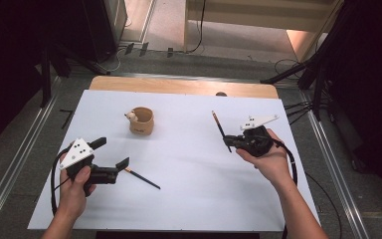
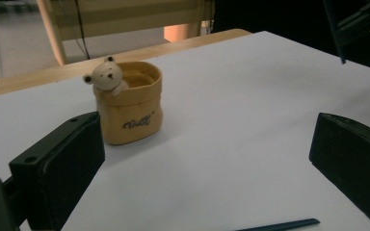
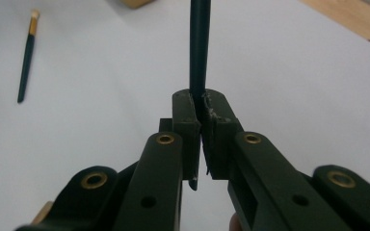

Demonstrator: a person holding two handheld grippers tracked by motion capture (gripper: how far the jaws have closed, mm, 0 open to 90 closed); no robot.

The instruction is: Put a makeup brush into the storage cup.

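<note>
A tan cup (image 1: 142, 121) with a small bear figure (image 1: 131, 116) on its rim stands on the white sheet (image 1: 189, 164). My left gripper (image 1: 110, 153) hovers at the left, open and holding nothing. In the left gripper view the cup (image 2: 131, 103) stands ahead between the wide-apart jaws of that gripper (image 2: 202, 163). A dark brush (image 1: 143, 179) lies flat just right of the left gripper. My right gripper (image 1: 233, 142) is shut on a second dark brush (image 1: 220, 127), which points away from the person. Its own view shows the gripper (image 3: 202, 107) pinching that brush's handle (image 3: 198, 48).
The white sheet covers a wooden table whose bare far edge (image 1: 179, 85) shows behind it. The lying brush (image 3: 26, 62) appears at the upper left of the right gripper view. Dark stands and cables (image 1: 308, 74) sit beyond the table.
</note>
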